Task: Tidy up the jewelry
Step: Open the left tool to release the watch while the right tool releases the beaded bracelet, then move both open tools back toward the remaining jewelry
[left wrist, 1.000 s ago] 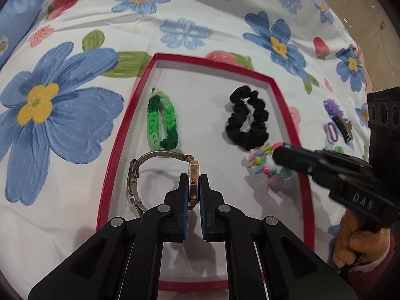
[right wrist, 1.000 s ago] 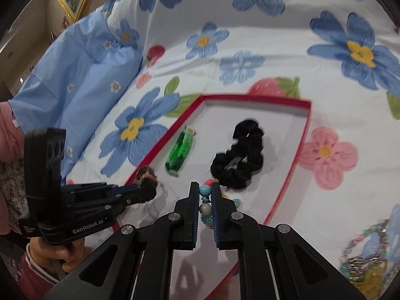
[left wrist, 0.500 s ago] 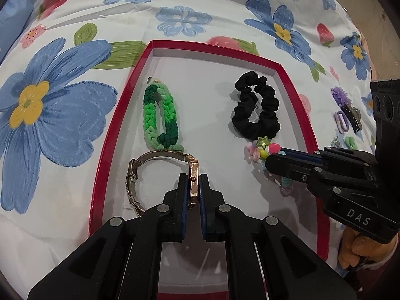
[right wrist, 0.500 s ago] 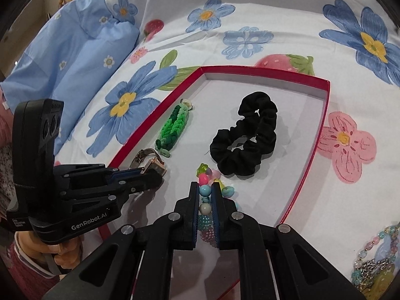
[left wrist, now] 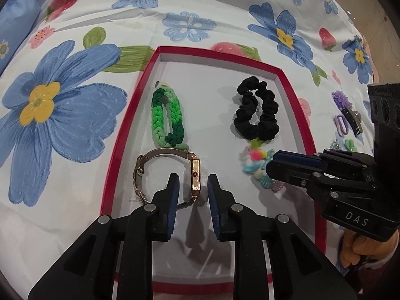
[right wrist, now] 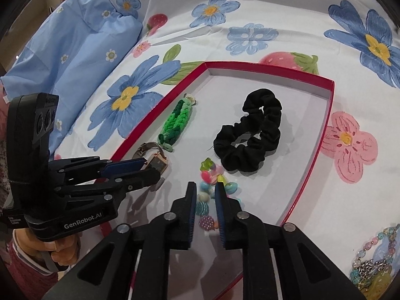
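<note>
Both pieces are being set down inside the red tray point(left wrist: 120, 145). The left gripper point(left wrist: 191, 185) has just been opening; its fingers stand spread around the watch point(left wrist: 195, 175), seemingly without touching. The right gripper point(right wrist: 205, 195) has also been opening, fingers apart over the bead bracelet point(right wrist: 215, 182). Next, both should lift straight up; the lower middle of the tray floor is free, the rims lie near.

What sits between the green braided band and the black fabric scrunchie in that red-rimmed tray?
Nothing: bare white tray floor separates green braided band from black scrunchie, shown in both views.

Home bedroom, floral bedsheet point(left wrist: 75, 200), blue pillow point(right wrist: 75, 42)
</note>
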Demonstrator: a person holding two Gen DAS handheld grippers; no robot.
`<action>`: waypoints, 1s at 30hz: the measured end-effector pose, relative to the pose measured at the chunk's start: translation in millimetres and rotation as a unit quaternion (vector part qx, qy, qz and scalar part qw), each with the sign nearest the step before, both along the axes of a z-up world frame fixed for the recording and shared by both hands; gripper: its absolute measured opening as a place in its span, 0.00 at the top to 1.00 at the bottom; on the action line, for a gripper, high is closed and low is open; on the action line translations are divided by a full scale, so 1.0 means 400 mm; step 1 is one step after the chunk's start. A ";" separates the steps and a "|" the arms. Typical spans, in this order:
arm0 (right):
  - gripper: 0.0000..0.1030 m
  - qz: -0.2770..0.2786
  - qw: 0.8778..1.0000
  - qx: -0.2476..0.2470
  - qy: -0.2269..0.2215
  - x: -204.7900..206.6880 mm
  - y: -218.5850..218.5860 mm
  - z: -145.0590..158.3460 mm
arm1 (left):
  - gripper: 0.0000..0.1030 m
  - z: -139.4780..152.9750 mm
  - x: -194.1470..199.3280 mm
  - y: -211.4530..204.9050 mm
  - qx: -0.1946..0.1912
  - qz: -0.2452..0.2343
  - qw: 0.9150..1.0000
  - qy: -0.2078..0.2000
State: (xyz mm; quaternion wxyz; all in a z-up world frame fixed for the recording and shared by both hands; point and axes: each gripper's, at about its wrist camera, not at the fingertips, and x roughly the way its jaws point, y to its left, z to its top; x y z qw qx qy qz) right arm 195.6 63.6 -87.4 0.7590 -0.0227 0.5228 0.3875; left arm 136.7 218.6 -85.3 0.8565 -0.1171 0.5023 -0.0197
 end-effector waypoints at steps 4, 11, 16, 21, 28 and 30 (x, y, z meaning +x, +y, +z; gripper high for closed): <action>0.80 -0.007 1.000 0.011 -0.004 -0.009 -0.018 0.018 | 0.77 0.021 -0.018 0.001 -0.001 0.005 1.000 -0.008; 0.80 -0.037 0.999 0.038 -0.014 -0.029 -0.095 0.071 | 0.76 0.066 -0.042 -0.031 -0.010 0.007 1.000 -0.028; 0.73 -0.079 0.995 0.057 -0.026 -0.045 -0.194 0.108 | 0.71 0.101 -0.060 -0.083 -0.023 0.001 0.999 -0.048; 0.72 -0.124 0.990 0.061 -0.033 -0.054 -0.304 0.126 | 0.71 0.111 -0.067 -0.155 -0.037 -0.021 0.998 -0.053; 0.66 -0.175 0.982 0.055 -0.041 -0.074 -0.450 0.136 | 0.71 0.125 -0.065 -0.262 -0.039 -0.060 0.996 -0.054; 0.66 -0.190 0.980 0.051 -0.042 -0.077 -0.492 0.136 | 0.71 0.129 -0.061 -0.289 -0.038 -0.070 0.995 -0.053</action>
